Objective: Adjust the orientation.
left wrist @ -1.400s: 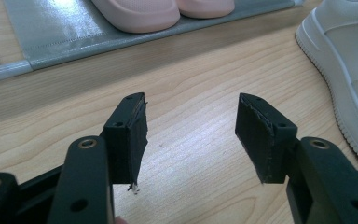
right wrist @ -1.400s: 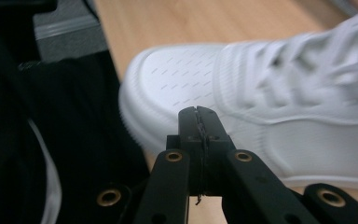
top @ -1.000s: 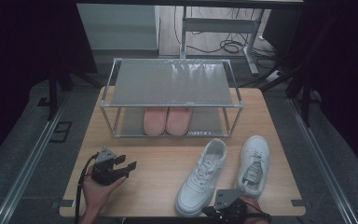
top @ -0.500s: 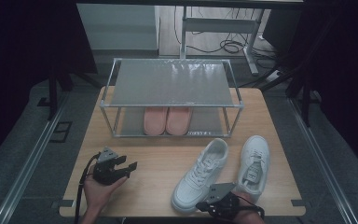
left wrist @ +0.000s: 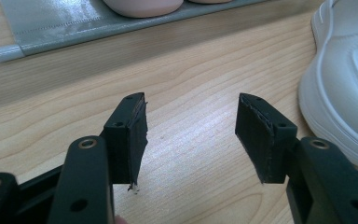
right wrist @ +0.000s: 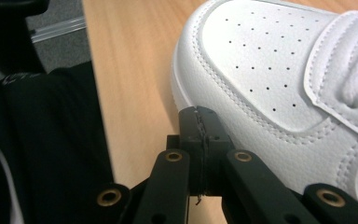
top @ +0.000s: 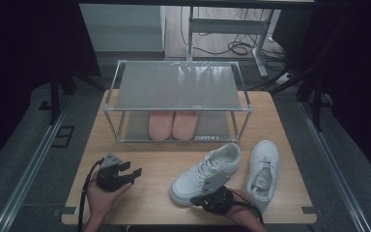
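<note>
The left gripper (top: 134,172) sits at about eight o'clock on the table (top: 280,125), jaws spread wide with nothing but bare wood between them; in the left gripper view (left wrist: 191,135) the toe of a white sneaker lies off toward three o'clock, well apart from it.

The right gripper (top: 204,199) is down at six o'clock, jaws pressed flat together and holding nothing, its tip right against the toe of the nearer sneaker (top: 205,173). In the right gripper view (right wrist: 199,122) the closed tips touch the rubber edge of that toe. To my eye the step in hand is nudging this shoe round so it lines up. Done well, the push stays low on the sole rim, slow and steady, so the shoe pivots rather than tips; the open left gripper could steady the heel end.

That sneaker is white leather with a perforated toe and white laces, lying at an angle, toe toward seven o'clock, heel toward one. Its mate (top: 263,170) lies just beside it at four o'clock, nearly straight. A metal shoe rack (top: 178,86) stands at twelve o'clock with pink slippers (top: 172,124) on its lower shelf.
</note>
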{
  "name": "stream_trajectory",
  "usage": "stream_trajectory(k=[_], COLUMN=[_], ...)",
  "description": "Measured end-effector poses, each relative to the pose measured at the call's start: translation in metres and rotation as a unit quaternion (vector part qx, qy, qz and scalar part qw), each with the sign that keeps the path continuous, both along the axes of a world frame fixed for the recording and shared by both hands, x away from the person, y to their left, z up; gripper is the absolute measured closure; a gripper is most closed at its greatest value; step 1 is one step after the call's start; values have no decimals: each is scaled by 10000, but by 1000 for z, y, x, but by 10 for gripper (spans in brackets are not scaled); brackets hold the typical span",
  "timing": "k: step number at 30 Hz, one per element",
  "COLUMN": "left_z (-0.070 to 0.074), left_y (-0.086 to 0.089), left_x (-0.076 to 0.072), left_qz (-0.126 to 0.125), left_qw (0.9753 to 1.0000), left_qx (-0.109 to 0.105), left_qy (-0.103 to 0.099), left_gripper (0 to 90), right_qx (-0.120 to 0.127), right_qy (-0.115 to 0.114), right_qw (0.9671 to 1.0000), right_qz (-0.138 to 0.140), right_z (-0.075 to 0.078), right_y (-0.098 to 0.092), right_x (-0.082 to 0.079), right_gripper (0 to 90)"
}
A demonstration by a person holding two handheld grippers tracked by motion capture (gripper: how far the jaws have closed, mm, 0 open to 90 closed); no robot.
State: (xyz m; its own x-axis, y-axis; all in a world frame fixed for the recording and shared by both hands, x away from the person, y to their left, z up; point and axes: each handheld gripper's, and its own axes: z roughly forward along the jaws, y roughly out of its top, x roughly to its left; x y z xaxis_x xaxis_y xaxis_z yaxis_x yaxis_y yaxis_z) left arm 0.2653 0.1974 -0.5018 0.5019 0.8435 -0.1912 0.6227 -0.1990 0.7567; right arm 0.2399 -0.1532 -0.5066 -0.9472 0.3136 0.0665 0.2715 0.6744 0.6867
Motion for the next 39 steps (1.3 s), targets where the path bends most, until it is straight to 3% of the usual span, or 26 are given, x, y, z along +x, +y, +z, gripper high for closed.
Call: stream_trajectory(k=[11, 18, 21, 24, 28, 31, 35, 39], left_z=[-1, -1, -1, -1, -1, 0, 1, -1], left_y=[0, -1, -1, -1, -2, -2, -4, -6], left_x=[0, 0, 0, 0, 0, -1, -2, 0], left_qz=[-6, -21, -27, -26, -29, -33, -50, -63], left_qw=[10000, 10000, 10000, 10000, 10000, 10000, 10000, 10000], left_qx=[26, 25, 24, 31, 29, 31, 32, 49], left_qy=[8, 13, 14, 2, 7, -13, -20, 12], left_gripper=[440, 440, 440, 440, 440, 440, 440, 440], right_qx=[106, 114, 114, 289, 471, 585, 727, 720], right_qy=[-7, -64, -214, -382, -658, -868, -892, -771], right_qw=[9997, 9994, 9988, 9969, 9923, 9863, 9759, 9676], right_qz=[-241, -321, -426, -624, -942, -1276, -1852, -2296], right_z=[-1, -1, 7, 25, 55, 77, 89, 87], right_y=[18, 20, 14, 0, -27, -58, -103, -134], right_x=[26, 28, 24, 20, 14, 16, 29, 43], right_gripper=[899, 897, 896, 896, 896, 891, 892, 892])
